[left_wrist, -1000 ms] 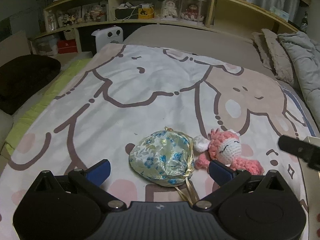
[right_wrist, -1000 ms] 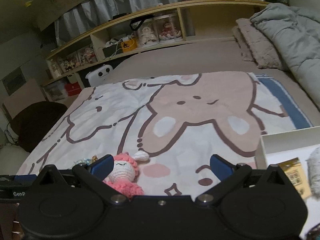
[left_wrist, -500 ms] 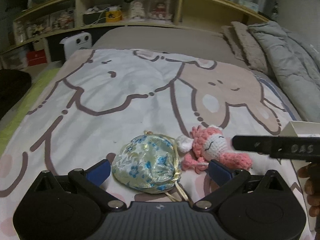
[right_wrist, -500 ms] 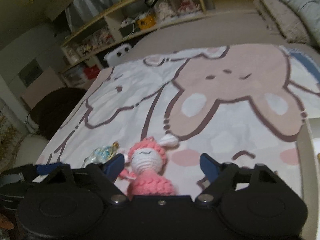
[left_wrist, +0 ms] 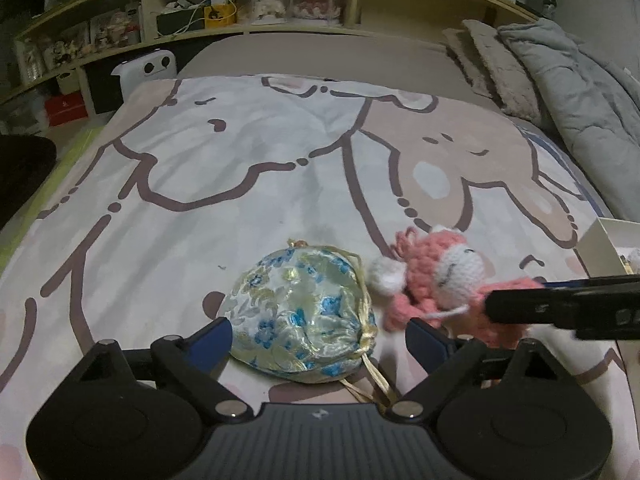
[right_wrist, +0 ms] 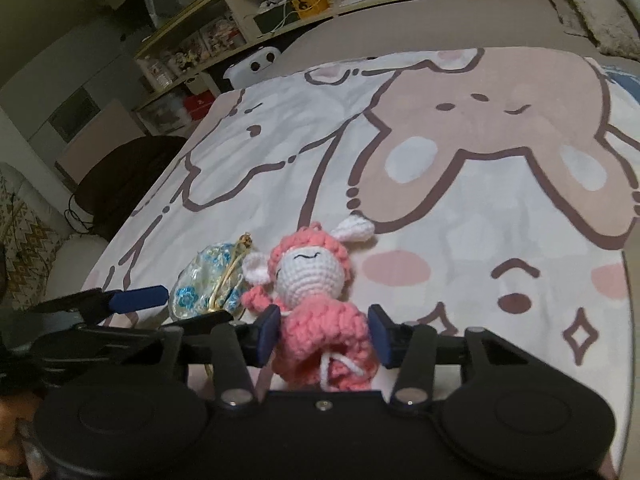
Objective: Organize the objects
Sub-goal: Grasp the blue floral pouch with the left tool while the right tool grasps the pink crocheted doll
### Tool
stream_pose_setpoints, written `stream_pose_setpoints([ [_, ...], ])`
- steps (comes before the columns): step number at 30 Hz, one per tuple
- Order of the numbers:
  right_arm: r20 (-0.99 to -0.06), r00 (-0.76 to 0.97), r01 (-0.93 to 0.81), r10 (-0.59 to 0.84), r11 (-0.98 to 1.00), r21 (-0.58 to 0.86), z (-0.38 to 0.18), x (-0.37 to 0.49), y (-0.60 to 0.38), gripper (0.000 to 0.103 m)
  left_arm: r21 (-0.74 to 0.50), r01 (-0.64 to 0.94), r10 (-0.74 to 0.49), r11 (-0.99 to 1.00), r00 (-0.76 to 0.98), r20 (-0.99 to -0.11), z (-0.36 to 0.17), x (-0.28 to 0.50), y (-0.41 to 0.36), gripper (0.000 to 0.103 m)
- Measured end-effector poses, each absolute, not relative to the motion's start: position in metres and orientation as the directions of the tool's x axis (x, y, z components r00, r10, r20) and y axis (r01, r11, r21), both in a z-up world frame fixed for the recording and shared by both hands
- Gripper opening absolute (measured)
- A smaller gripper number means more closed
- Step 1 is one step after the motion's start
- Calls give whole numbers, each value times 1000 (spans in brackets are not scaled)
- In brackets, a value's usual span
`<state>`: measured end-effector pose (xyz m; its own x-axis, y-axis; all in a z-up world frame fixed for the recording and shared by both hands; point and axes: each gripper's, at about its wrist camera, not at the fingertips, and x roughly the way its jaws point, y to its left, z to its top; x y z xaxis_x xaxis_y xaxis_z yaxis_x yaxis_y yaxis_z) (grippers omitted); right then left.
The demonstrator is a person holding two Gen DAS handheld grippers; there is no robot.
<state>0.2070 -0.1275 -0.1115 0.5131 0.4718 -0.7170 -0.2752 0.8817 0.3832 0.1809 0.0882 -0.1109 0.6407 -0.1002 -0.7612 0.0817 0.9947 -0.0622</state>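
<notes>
Both tongs closing, doll (right_wrist: 316, 312) between right tongs (right_wrist: 324, 334)

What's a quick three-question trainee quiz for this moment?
1. True or false: the floral pouch lies inside the white box.
2. What sits between the right gripper fingers? A: pink crochet doll. B: a pillow. C: nothing.
3. Fill in: the left gripper straddles the ___.

Key: 1 false, it lies on the blanket. 2 A. 3 floral pouch. Both grippers' jaws are closing around these.
</notes>
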Motion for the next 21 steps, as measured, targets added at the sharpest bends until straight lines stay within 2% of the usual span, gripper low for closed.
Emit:
stream_pose_setpoints([
  [3,-729,508,-265,459,888,375,-105,204,-137,46,-56,75,-91,996,652,-753,-110,182,89,93],
  [7,-769,469,-262,433,900,347,-105,192,-151,46,-63,66,-90,996,644,-760,-112,185,90,78],
  [14,-814,414,-294,407,906,303,-100,172,-147,48,-7,135,-86,991,596,-798,-109,181,80,62],
  [21,-819,417,-254,394,916,311,-106,184,-147,52,-35,202,-134,979,499,-856,-98,164,77,60],
])
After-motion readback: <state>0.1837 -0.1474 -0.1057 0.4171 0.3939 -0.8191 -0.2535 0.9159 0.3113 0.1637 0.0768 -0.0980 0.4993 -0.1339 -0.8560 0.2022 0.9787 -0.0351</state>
